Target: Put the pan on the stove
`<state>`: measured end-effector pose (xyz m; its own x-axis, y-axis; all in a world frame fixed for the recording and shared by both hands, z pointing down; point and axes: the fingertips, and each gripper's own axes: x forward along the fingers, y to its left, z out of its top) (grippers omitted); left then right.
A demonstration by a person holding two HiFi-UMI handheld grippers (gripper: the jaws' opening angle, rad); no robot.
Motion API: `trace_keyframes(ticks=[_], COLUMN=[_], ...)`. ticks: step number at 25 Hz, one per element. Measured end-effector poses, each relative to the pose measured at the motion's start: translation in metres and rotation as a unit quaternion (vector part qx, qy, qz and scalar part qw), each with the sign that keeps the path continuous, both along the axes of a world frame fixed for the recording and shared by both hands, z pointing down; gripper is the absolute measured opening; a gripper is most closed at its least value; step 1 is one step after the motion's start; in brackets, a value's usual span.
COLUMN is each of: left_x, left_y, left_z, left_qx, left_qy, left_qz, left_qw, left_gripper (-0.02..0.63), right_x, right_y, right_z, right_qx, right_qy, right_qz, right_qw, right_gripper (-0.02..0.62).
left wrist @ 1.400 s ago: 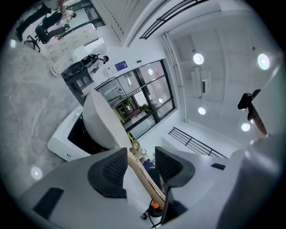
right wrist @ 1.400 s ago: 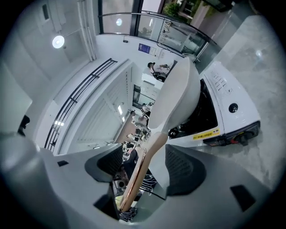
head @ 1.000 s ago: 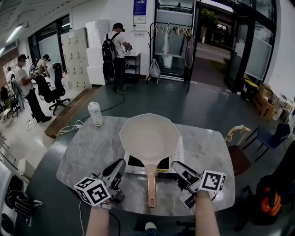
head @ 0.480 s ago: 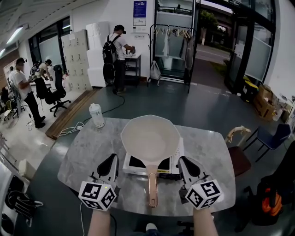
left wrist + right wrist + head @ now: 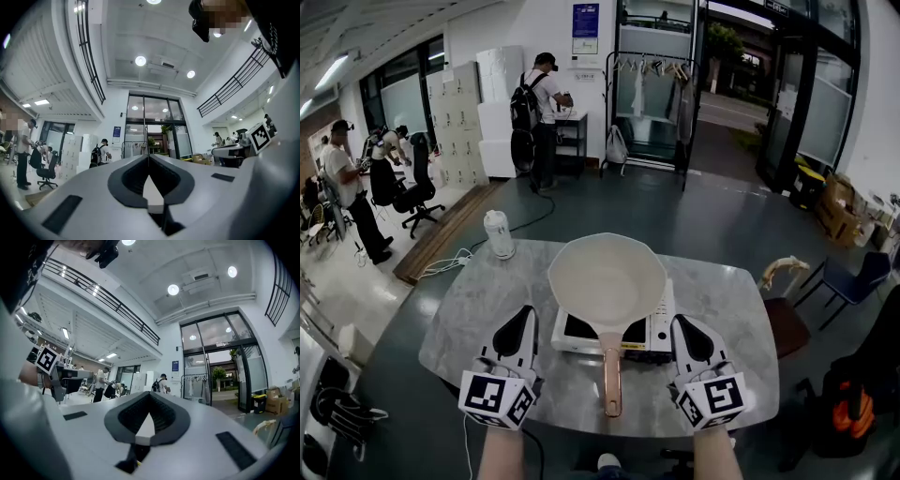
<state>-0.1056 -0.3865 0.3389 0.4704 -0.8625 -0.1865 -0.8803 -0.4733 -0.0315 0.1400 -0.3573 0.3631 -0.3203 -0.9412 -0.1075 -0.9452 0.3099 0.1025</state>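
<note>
**Task object.** The pan (image 5: 606,279) is found seated on the stove (image 5: 649,330), which stands on the marble table (image 5: 469,309). The pan handle (image 5: 611,380) projects toward the near table edge. No shift of pan or stove is noted against the earlier frames.

**Left gripper** (image 5: 519,326). It is held to the left of the handle, apart from it and clear of the stove. In the left gripper view the left gripper (image 5: 149,158) is seen with its fingers pressed together, and nothing is caught between them.

**Right gripper** (image 5: 684,328). It is held to the right of the handle, likewise apart from it. Its jaws have just been closing. In the right gripper view the right gripper (image 5: 150,395) is seen with the fingers met and nothing between them.

**Change recorded.** One second ago both grippers were rolled onto their sides, with the jaws angled inward toward the handle. Both are now turned upright, with the jaws pointed away across the table and roughly parallel on either side of the handle.

**Surroundings.** A bottle (image 5: 498,233) stands at the far left of the table, unmoved.
</note>
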Motion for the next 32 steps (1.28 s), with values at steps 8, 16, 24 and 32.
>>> trace_keyframes(ticks=[8, 16, 24, 32], left_x=[0.006, 0.011, 0.015, 0.019], left_y=[0.01, 0.015, 0.015, 0.012], left_z=[-0.007, -0.01, -0.008, -0.019], left_qx=[0.018, 0.019, 0.011, 0.01], left_qy=[-0.014, -0.012, -0.013, -0.012], left_qz=[0.002, 0.005, 0.005, 0.0], left_qw=[0.9997, 0.9997, 0.9998, 0.9999], left_gripper=[0.014, 0.014, 0.014, 0.014], right_x=[0.007, 0.007, 0.012, 0.015], right_y=[0.012, 0.016, 0.02, 0.016], right_z=[-0.013, -0.014, -0.014, -0.026], right_qx=[0.015, 0.004, -0.011, -0.012], right_qy=[-0.006, 0.005, 0.017, 0.029], right_qz=[0.01, 0.003, -0.011, -0.025], right_qw=[1.0, 1.0, 1.0, 0.999], right_gripper=[0.023, 0.025, 0.025, 0.023])
